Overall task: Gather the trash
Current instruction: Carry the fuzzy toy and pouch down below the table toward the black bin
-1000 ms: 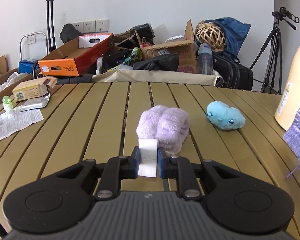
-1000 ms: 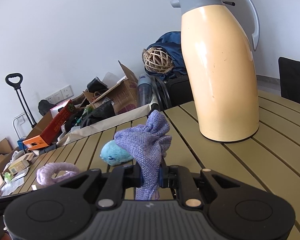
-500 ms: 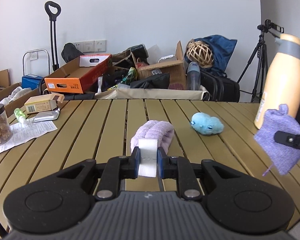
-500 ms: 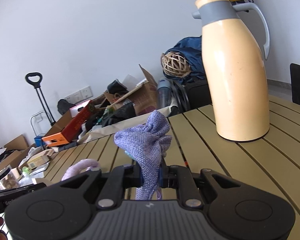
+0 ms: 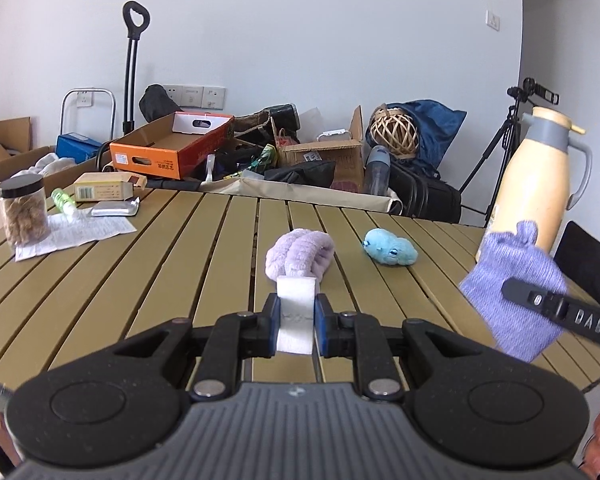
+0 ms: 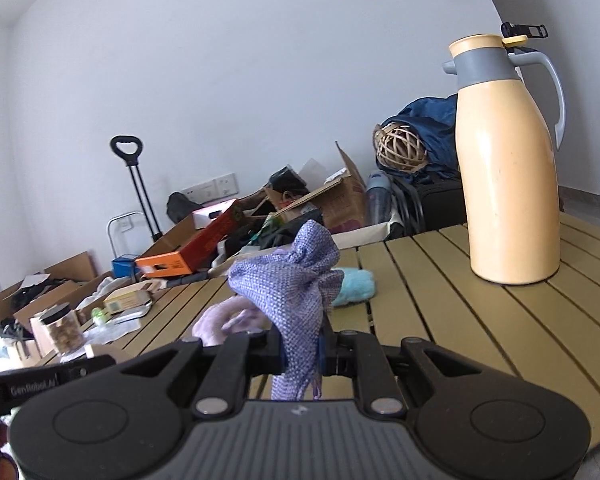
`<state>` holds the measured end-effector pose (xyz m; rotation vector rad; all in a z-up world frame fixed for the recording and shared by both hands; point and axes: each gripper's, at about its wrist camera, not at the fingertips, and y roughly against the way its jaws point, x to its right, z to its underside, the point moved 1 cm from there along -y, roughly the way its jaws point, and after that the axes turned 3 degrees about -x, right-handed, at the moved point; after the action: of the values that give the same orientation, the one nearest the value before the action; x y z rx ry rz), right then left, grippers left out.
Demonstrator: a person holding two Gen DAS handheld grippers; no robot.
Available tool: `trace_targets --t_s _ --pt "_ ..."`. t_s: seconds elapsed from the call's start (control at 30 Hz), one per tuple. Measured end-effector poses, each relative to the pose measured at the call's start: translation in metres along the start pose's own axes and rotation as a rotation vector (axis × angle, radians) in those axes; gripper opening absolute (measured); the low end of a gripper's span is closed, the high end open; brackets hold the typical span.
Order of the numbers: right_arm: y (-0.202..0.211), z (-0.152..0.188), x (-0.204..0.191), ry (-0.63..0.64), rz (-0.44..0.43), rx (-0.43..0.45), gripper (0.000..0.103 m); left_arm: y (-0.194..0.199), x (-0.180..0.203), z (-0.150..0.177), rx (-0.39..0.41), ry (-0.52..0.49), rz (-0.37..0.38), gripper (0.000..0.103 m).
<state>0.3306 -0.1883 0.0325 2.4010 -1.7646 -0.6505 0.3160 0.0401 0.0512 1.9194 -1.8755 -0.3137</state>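
1. Trash in hand: white foam block [image 5: 295, 316] clamped in left gripper [image 5: 295, 322]; purple cloth pouch [image 6: 296, 300] clamped in right gripper [image 6: 302, 350]. Both are held above the slatted table [image 5: 140, 280].
2. Risk: pouch is pinched by a fold only and hangs loose; a jolt could let it slip out.
3. Risk: grippers are near each other; swinging either could knock them together.
4. No bin in view; drop-off spot unknown.
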Motion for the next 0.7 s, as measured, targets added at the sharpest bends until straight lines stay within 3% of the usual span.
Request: trace_targets --t_s 0.4,0.7 --pt "0.045 0.04 -0.022 0.048 -0.063 -0.042 0.013 0.047 -0.001 0.038 -0.024 -0.011 0.004 0.018" --pt "0.07 0.084 -0.036 0.08 -0.094 -0.146 0.013 0.075 -0.004 0.071 -0.069 -0.049 -0.029 0.018"
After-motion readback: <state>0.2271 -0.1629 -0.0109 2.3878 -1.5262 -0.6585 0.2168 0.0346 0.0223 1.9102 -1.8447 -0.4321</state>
